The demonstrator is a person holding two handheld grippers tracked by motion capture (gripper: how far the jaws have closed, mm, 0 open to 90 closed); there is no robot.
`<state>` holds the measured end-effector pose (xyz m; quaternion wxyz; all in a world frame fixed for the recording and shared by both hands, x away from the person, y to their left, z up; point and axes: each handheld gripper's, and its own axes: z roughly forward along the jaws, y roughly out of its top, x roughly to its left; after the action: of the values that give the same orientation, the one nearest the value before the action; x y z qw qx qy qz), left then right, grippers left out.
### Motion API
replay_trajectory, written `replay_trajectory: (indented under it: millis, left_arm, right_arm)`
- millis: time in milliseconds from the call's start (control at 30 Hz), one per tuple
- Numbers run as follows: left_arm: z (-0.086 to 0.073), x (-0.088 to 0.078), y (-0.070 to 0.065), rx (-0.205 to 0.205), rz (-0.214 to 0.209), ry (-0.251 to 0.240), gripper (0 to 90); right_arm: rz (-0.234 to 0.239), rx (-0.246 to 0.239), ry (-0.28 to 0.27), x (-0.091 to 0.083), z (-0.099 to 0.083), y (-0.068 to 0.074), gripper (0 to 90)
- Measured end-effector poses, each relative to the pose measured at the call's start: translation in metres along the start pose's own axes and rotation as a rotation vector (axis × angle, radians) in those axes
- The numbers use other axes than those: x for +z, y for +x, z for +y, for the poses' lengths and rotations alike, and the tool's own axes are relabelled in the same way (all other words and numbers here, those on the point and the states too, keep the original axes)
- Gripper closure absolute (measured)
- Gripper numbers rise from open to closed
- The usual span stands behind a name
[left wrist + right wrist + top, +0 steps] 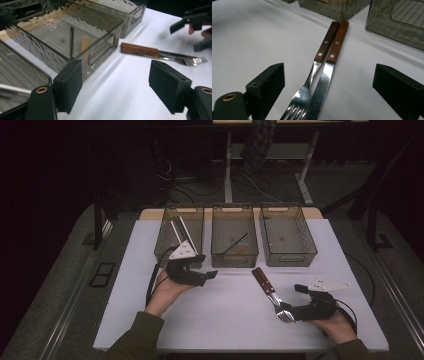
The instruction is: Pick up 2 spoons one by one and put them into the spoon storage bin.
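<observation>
White table (125, 270), three smoky clear bins in a row along its far edge.

Left bin (165, 232): holds metal utensils leaning against its near wall; in the left gripper view their handles (12, 88) show at the lower left, too cut off to tell what kind.

Left gripper (209, 275): held in the person's left hand (165, 292), just in front of the left bin, jaws pointing toward the middle of the table. Jaws released, standing wide apart, nothing between the pads (71, 85), only bare table beyond them.

Middle bin (235, 237): a thin dark stick (72, 41) and a small pale wooden piece (85, 44) lie on its ribbed floor.

Fork (312, 75) and knife (325, 77): lying flat on the table, side by side and touching along their brown riveted wooden handles, in front of the gap between middle and right bins. Handles point toward the bins, tines and blade tip toward the person's right hand (335, 325).

Right bin (287, 235): a few small specks on its floor, too small to identify.

Right gripper (286, 312): low over the table at the fork tines. Jaws released, spread wide on either side of the two metal ends; pads (268, 85) apart from both pieces, not pressing on either
</observation>
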<state>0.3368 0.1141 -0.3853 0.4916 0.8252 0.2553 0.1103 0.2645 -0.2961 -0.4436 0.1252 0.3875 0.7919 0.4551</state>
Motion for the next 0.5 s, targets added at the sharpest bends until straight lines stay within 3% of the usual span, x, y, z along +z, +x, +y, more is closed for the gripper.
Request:
replay_trajectory:
  millis: [233,500]
  left_arm:
    - [-0.03,-0.019,-0.005,0.013,-0.005,-0.005,17.5]
    - [-0.059,-0.033,-0.01,-0.061,-0.05,-0.022,10.7]
  right_arm:
    - [0.002,0.002,0.0,-0.001,0.0,-0.001,10.5]
    - [0.008,0.009,0.007,-0.002,0.002,0.0,10.5]
